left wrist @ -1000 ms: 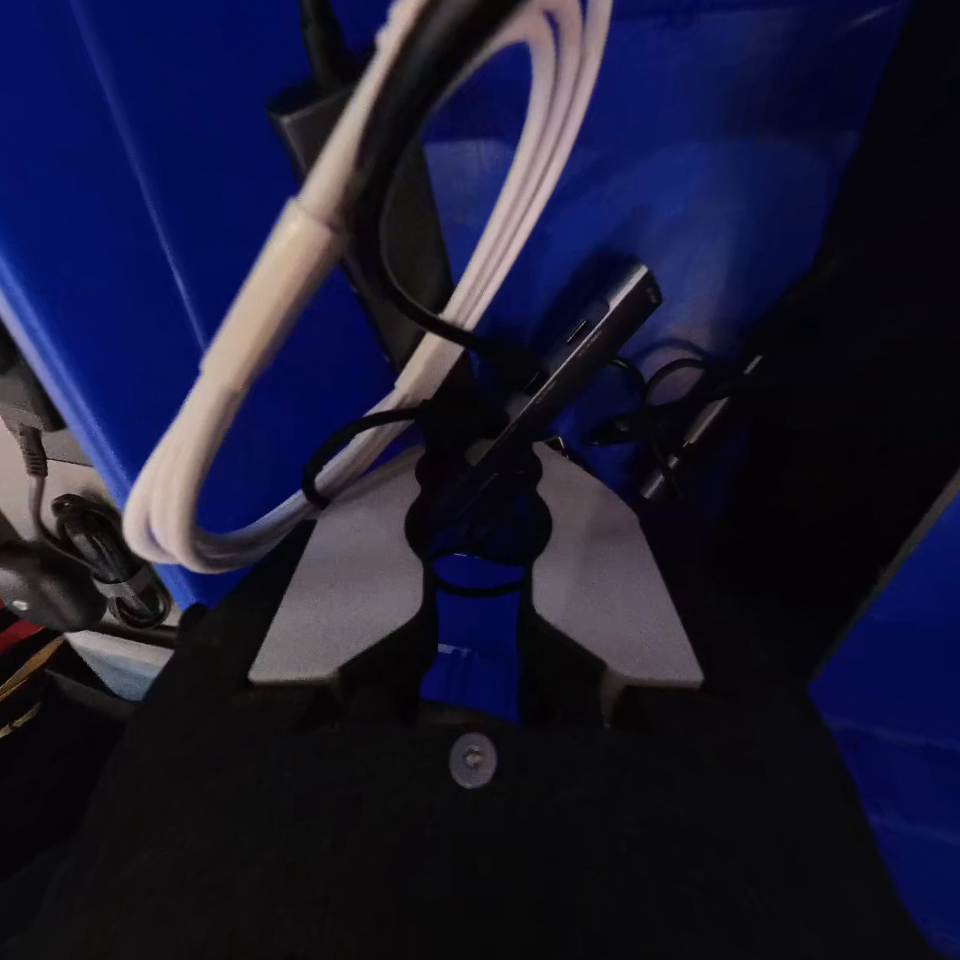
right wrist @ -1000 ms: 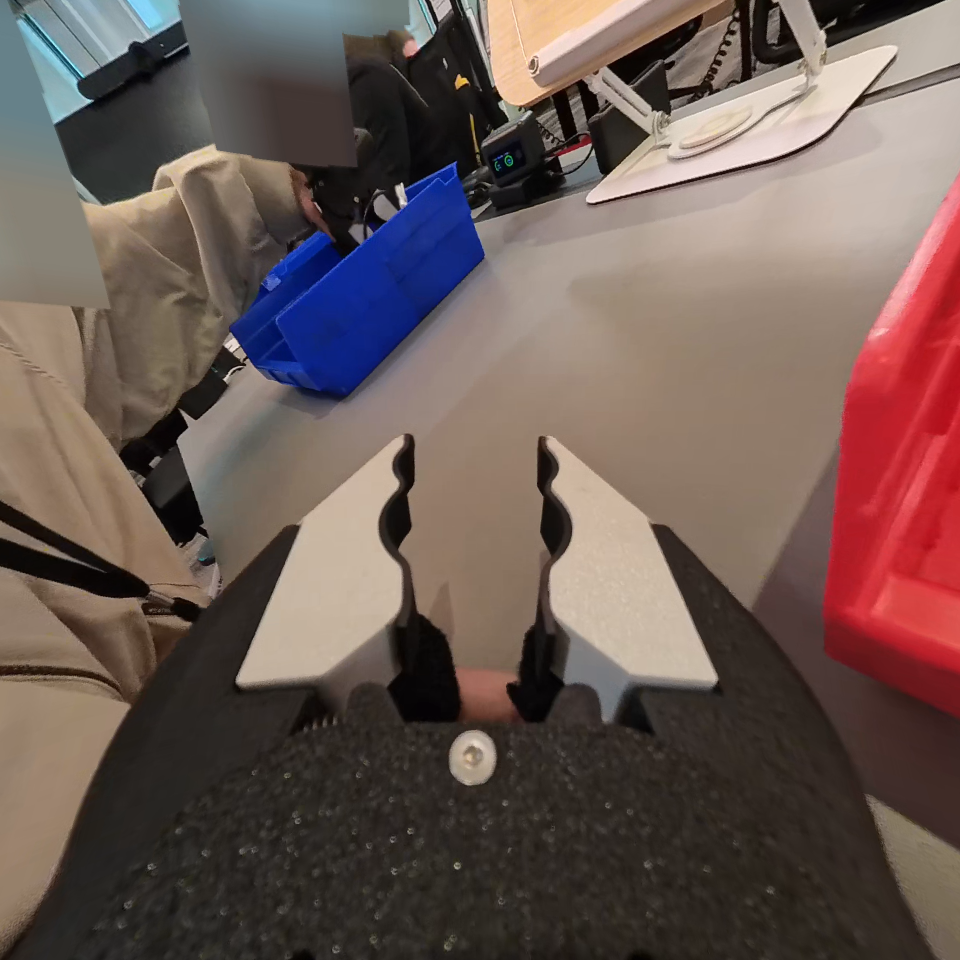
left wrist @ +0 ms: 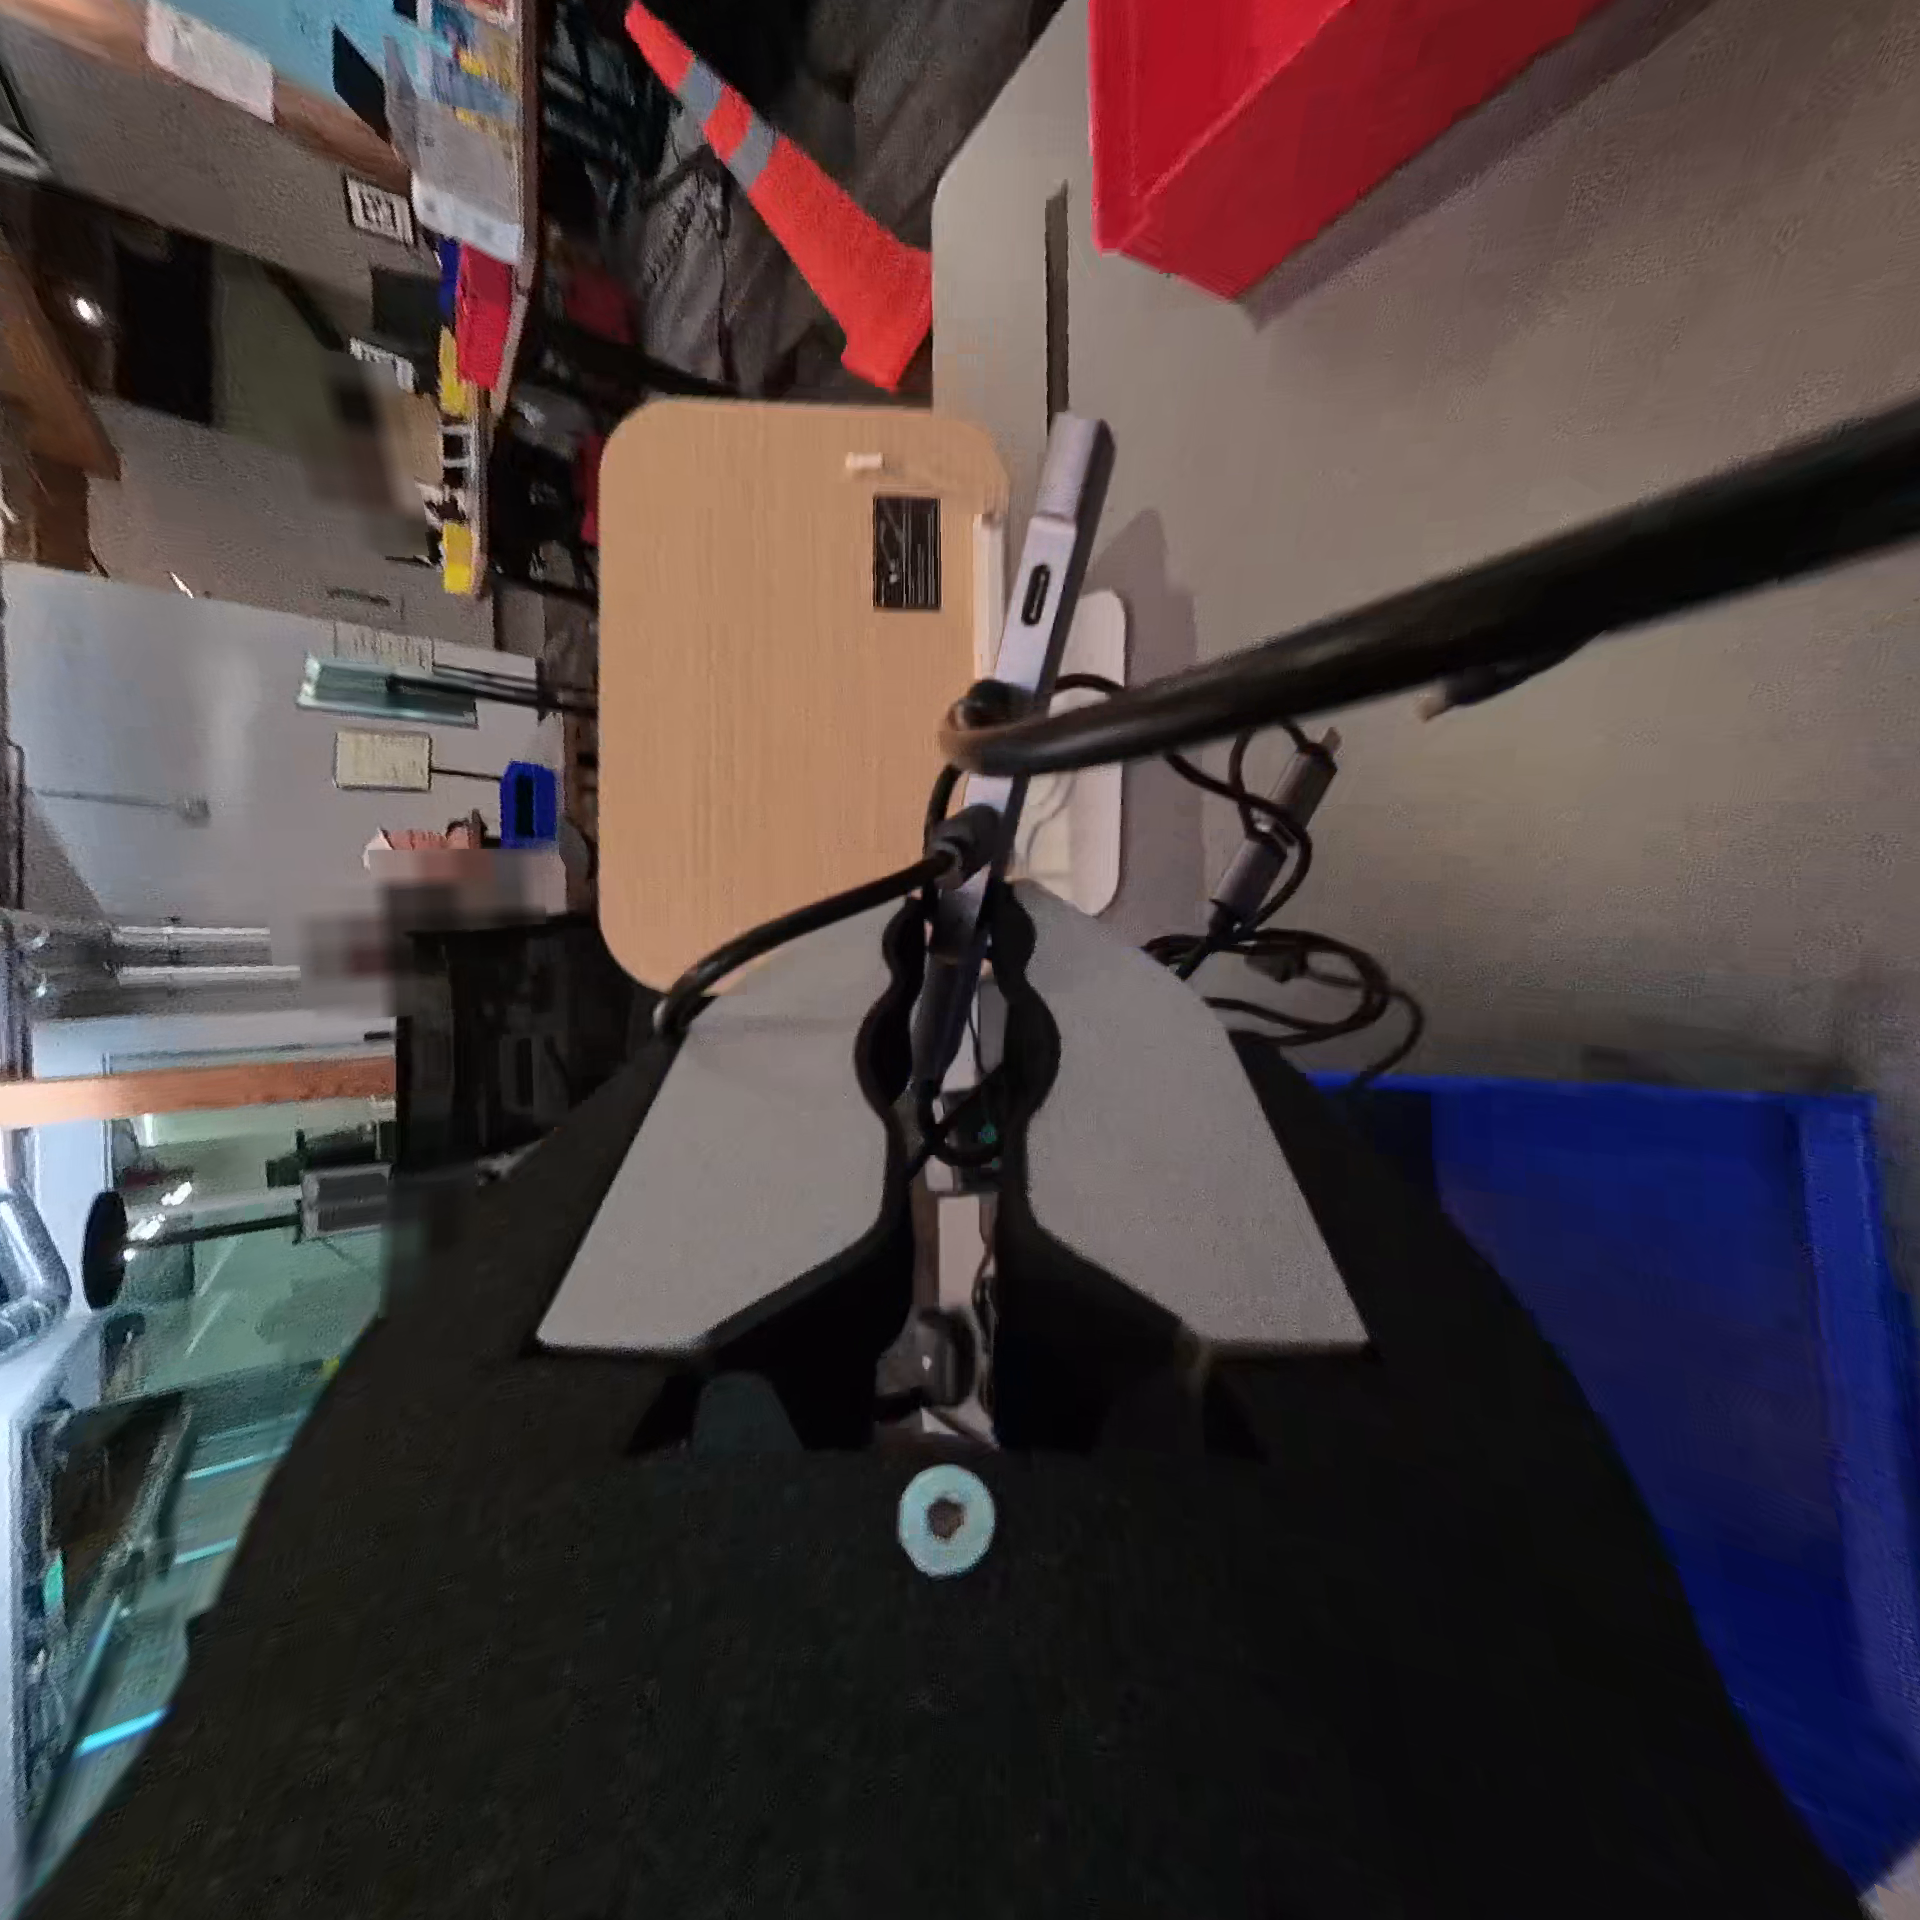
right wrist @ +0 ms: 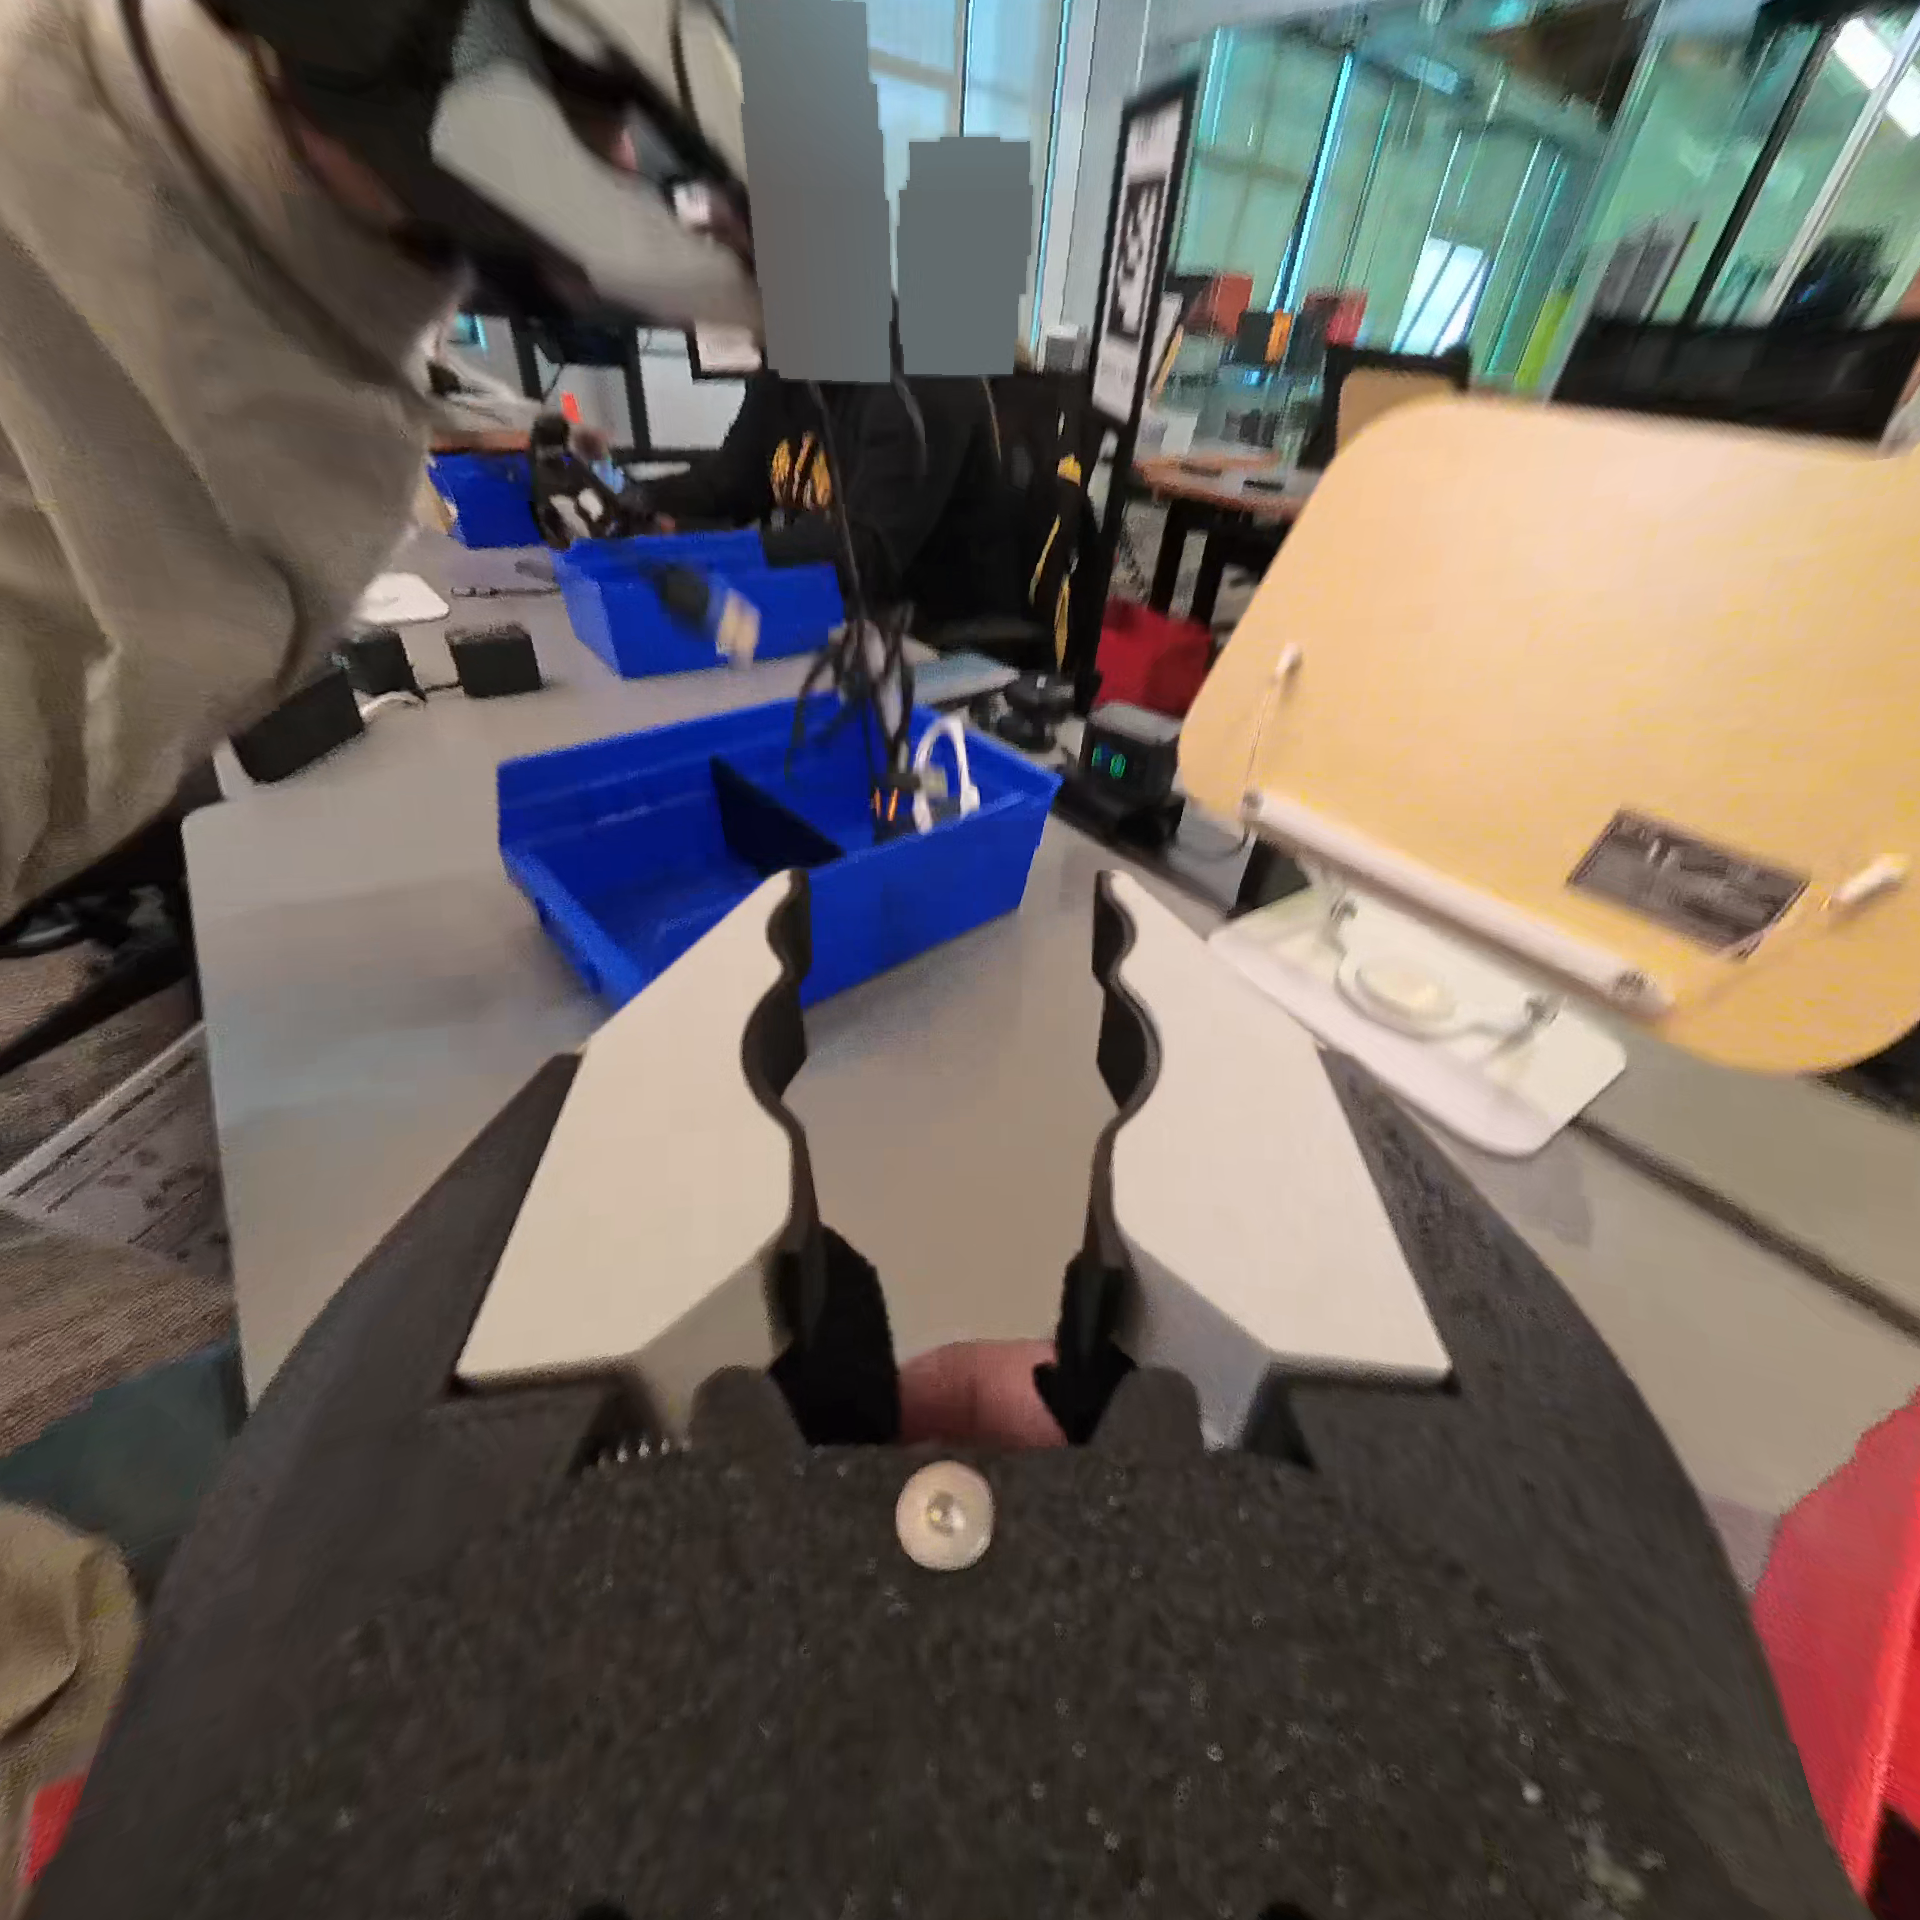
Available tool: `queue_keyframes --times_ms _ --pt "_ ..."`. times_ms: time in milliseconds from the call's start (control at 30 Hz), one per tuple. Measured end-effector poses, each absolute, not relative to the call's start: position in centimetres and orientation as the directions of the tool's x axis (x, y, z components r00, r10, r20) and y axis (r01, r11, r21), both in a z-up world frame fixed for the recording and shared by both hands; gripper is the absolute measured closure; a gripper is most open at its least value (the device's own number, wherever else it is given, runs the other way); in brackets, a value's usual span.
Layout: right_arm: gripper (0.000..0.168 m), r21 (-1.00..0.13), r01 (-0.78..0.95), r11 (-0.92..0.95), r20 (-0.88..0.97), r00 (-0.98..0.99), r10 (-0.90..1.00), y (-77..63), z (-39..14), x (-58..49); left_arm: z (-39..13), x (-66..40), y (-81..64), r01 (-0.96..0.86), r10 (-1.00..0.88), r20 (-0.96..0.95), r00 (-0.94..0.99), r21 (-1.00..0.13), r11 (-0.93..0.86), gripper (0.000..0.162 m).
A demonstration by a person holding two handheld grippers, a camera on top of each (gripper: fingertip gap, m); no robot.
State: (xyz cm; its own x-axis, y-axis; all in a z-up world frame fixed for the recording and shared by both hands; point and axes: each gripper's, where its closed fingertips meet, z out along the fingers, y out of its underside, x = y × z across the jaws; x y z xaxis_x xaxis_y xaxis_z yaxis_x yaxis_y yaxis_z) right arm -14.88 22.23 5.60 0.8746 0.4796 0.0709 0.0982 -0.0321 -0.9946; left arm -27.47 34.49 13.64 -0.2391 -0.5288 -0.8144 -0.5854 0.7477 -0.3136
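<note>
My left gripper (left wrist: pixel 956 914) is shut on a slim grey hub (left wrist: pixel 1049 603) tangled with thin black cables (left wrist: pixel 1288 956). It holds them in the air above the grey table (left wrist: pixel 1558 468), and a thick black cable (left wrist: pixel 1455 623) crosses in front. In the right wrist view the cable bundle (right wrist: pixel 862 675) hangs down over the divided blue bin (right wrist: pixel 644 831), where a coiled white cable (right wrist: pixel 940 769) lies. My right gripper (right wrist: pixel 951 894) is open and empty, low over the table and short of the bin.
A wooden board on a white stand (right wrist: pixel 1558 727) stands right of the bin; it also shows in the left wrist view (left wrist: pixel 769 675). A red bin (right wrist: pixel 1849 1558) is at the right edge. A person's beige sleeve (right wrist: pixel 208 416) leans in from the left. More blue bins and people sit behind. The grippers' ends are close to 20 cm from one another.
My left gripper has lifted out of the blue bin with the hub and black cables; the white cable stayed behind. My right gripper has swung to face the bin, still open.
</note>
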Motion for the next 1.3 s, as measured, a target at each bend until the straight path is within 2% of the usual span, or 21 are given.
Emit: queue_keyframes --times_ms 67,167,233,333,367,433,500,733,1000,1133,1233,1300 --pt "0.117 -0.993 0.118 0.016 0.11 0.854 0.508 21.8 7.3 -16.2 12.2 -25.3 31.4 -0.533 -0.506 -0.823 -0.257 -0.315 0.785 0.149" --pt "0.119 -0.973 0.227 0.048 0.22 0.837 0.5 21.3 6.8 -17.0 8.5 -22.2 27.9 -0.487 -0.45 -0.853 -0.263 -0.285 0.825 0.149" --pt "0.121 -0.93 0.364 0.062 0.346 0.801 0.489 21.2 5.1 -17.2 5.8 -20.3 25.9 -0.462 -0.417 -0.871 -0.262 -0.266 0.846 0.149" --pt "0.128 -0.842 0.537 0.039 0.494 0.741 0.455 21.7 1.7 -16.5 2.6 -18.1 23.8 -0.434 -0.436 -0.867 -0.243 -0.305 0.848 0.15" --pt "0.133 -0.824 0.565 0.042 0.518 0.722 0.458 21.8 0.8 -16.4 1.9 -17.5 23.5 -0.434 -0.448 -0.865 -0.227 -0.322 0.842 0.145" --pt "0.147 -0.8 0.595 0.084 0.572 0.711 0.41 22.2 0.3 -15.5 0.7 -16.8 23.4 -0.446 -0.476 -0.855 -0.207 -0.351 0.824 0.149" --pt "0.152 -0.788 0.606 0.111 0.597 0.706 0.382 22.3 -0.1 -14.6 -0.1 -16.5 23.9 -0.471 -0.497 -0.851 -0.172 -0.372 0.8 0.149" --pt "0.155 -0.776 0.615 0.136 0.595 0.644 0.482 20.9 -1.7 -15.2 -2.4 -16.9 23.9 -0.484 -0.541 -0.829 -0.141 -0.419 0.768 0.149" --pt "0.16 -0.73 0.65 0.211 0.667 0.612 0.425 23.5 -2.6 -16.0 -2.6 -16.3 23.6 -0.462 -0.619 -0.779 -0.104 -0.513 0.724 0.149" --pt "0.16 -0.762 0.6 0.245 0.64 0.637 0.43 24.8 -2.4 -16.1 -2.0 -16.6 24.5 -0.427 -0.741 -0.671 0.021 -0.676 0.6 0.146" --pt "0.16 -0.627 0.744 0.229 0.772 0.556 0.309 27.8 -3.6 -14.2 -3.0 -19.1 25.7 -0.44 -0.878 -0.471 0.091 -0.81 0.389 0.137" --pt "0.16 -0.521 0.827 0.21 0.849 0.476 0.231 29.9 -4.9 -13.2 -3.3 -21.9 26.8 -0.408 -0.933 -0.291 0.211 -0.894 0.187 0.139"
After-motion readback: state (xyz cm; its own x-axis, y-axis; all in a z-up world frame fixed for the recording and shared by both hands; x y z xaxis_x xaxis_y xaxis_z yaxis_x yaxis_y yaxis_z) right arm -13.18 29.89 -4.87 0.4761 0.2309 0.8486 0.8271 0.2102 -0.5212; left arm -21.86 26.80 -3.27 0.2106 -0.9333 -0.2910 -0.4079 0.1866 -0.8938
